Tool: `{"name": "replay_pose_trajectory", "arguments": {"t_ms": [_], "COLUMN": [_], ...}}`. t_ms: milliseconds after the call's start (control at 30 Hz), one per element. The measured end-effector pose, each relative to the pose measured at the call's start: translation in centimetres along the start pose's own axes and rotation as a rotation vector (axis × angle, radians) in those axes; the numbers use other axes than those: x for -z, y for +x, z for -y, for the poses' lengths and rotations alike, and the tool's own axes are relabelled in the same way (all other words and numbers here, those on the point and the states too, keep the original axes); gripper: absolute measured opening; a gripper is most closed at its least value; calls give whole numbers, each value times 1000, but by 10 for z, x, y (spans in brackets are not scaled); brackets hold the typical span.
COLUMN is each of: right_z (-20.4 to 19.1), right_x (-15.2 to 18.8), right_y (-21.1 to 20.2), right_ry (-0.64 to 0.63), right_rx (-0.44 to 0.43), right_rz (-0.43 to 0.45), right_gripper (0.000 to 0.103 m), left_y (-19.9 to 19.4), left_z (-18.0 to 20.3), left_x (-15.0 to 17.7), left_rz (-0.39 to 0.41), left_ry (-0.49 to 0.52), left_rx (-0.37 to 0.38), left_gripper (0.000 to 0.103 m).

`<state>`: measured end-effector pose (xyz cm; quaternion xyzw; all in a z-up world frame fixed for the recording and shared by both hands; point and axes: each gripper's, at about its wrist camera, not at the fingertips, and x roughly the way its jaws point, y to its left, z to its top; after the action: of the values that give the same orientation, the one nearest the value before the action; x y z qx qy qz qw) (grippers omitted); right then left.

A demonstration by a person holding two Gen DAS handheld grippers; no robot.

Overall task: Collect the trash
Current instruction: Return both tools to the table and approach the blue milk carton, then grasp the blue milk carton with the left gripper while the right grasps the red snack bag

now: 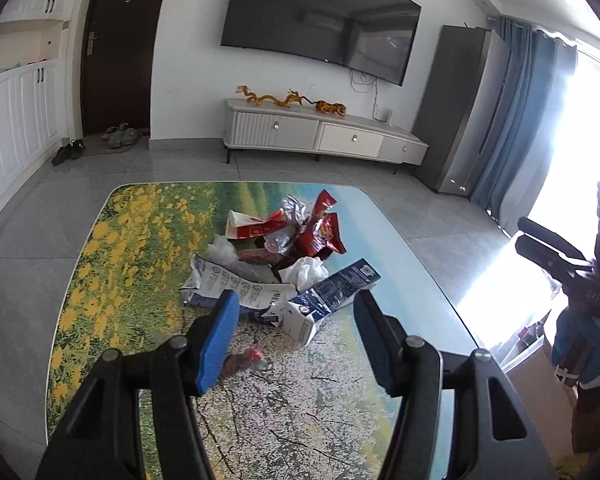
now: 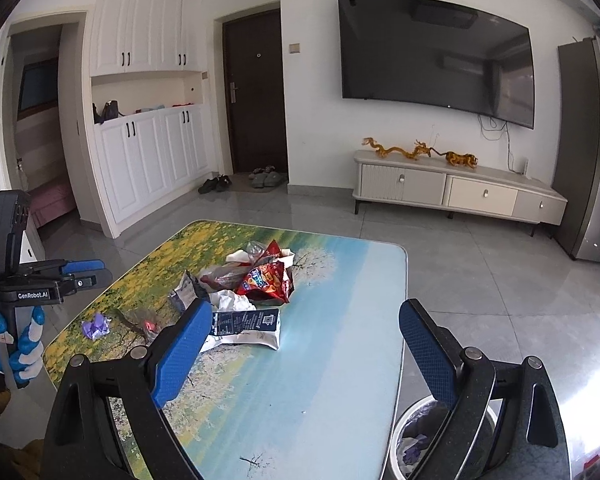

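We hold our left claw [image 1: 296, 312] tilted downward with its blue-padded fingers [image 1: 216, 340] spread apart and nothing between them. Our right claw [image 2: 304, 332] also angles down, jaws wide and empty. Our left hand [image 2: 18, 344], in a blue-and-white glove, grips its handle upright at the left edge of the right wrist view.

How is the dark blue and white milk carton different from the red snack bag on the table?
The dark blue and white milk carton lies flat, a squashed box shape; the red crinkled snack bag is soft foil, puffed and creased. The carton lies at the pile's near edge toward the cameras; the bag lies farther back. The carton's top is torn open. Both rest on the landscape-printed table as trash.
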<state>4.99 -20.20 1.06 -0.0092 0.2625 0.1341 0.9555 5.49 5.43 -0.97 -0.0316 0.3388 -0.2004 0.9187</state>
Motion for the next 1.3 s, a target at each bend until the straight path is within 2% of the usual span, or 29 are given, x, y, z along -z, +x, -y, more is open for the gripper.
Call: {"name": "replay_pose_trajectory", "arguments": {"t_ms": [133,267,533,800,1033,1133,1300], "right_z": [4,11,23,21,5,-1,-7], "right_x": [2,6,11,9,-3,-10,-15], "right_y": [20,40,81,125,161,177,197], "right_ry": [13,27,51,54,8,-4,-24], "right_rx": [-21,-37,-79,-134,-173,-184,-194], "right_rz": [-22,-51,-108,-157,-188,-196,-206], "right_gripper": [93,93,93,93,93,93,93], "left_y": [26,55,105,131,143,141,140], "left_z": [19,34,29,22,21,25,36], "left_x": [5,10,11,13,15,16,24], "left_rz": [-61,-121,-217,-270,-280,-277,-295], "left_ry": [68,141,165,214,249,253,268], "left_rx": [34,35,3,-5,5,41,85], "left_gripper": [58,58,58,58,57,44,41]}}
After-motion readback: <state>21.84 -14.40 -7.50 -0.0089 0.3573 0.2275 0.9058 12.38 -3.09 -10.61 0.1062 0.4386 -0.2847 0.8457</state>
